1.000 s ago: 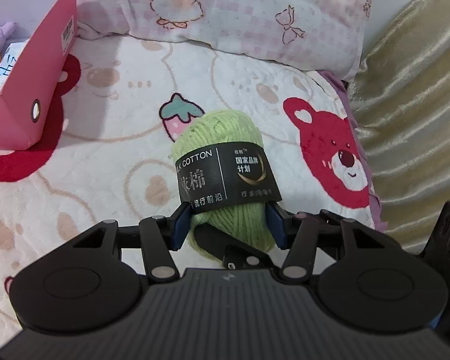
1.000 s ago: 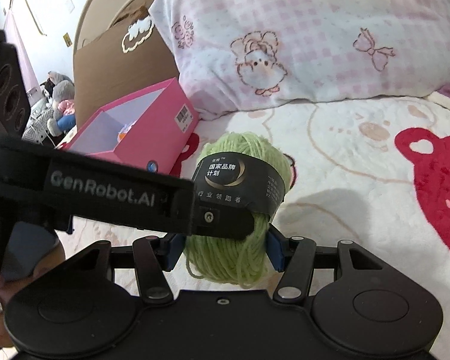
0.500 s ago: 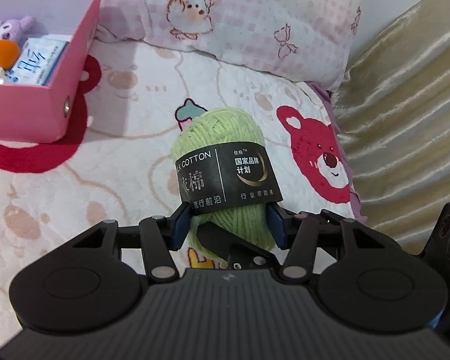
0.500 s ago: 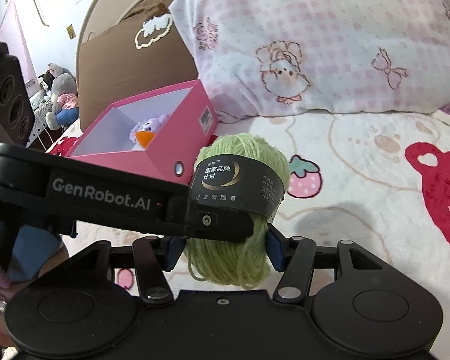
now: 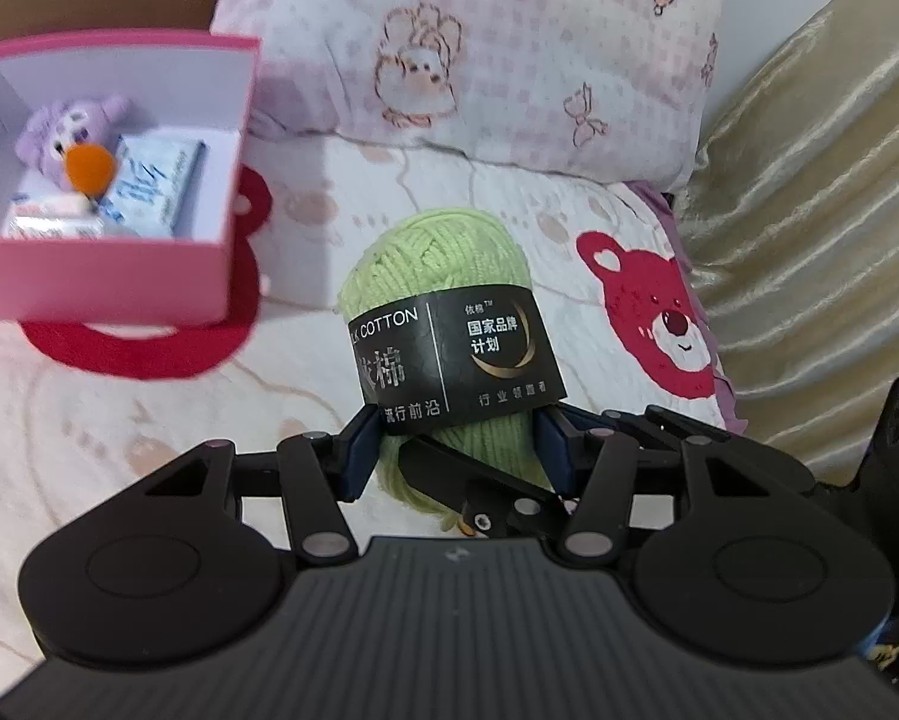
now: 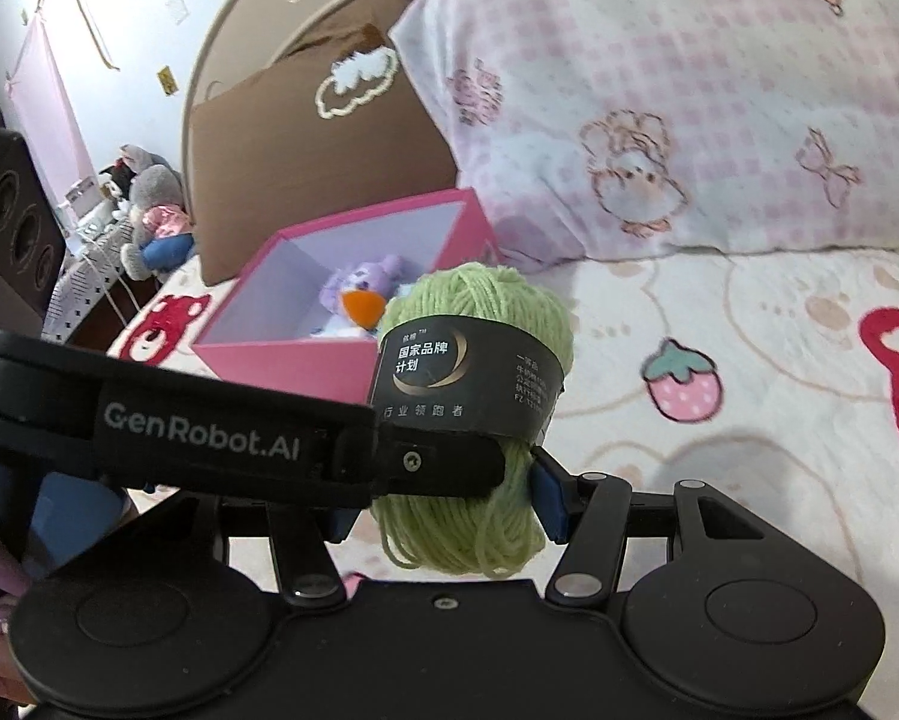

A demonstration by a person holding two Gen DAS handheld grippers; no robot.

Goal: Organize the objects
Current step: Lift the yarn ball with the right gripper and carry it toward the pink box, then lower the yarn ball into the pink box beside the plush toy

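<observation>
both grippers, left & right, clamp 1 green yarn ball w/ black label, held above the bed. open pink box near bed's pillow edge holds purple plush.

A ball of light green cotton yarn, wrapped round its middle with a black paper band printed in white and gold lettering, stands upright in the air above the bed, its lower end pinched from both sides between blue pads. Loose strands hang from its bottom end. Off to its left sits an open pink cardboard box with a white interior, resting on the bed near the pillow. Inside lie a small purple plush toy with an orange beak, a pale blue packet leaning beside it, and a small white packet in front.
</observation>
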